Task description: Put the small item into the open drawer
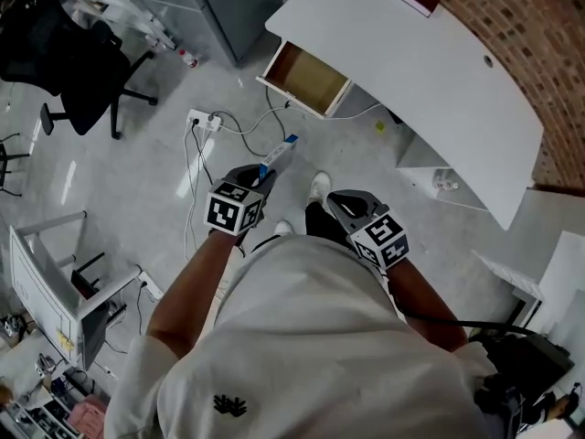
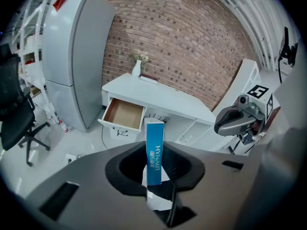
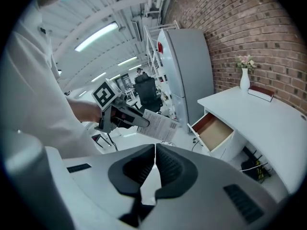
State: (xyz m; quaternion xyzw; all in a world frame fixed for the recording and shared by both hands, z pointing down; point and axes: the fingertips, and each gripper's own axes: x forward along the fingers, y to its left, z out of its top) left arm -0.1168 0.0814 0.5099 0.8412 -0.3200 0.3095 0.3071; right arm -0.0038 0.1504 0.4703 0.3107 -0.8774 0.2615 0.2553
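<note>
Both forearms reach forward from the torso, grippers tilted down toward the floor (image 1: 137, 167). Left gripper (image 1: 262, 177): fingers clamped on blue-and-white box (image 1: 279, 154). Right gripper (image 1: 335, 200): fingers together, nothing between. Open drawer (image 1: 306, 79) of white worktop (image 1: 430, 62) lies well ahead.

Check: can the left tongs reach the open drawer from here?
Probably not yet: the left tongs, shut on the box, are well short of the drawer. Only floor with cables lies between, so the way looks free.
</note>
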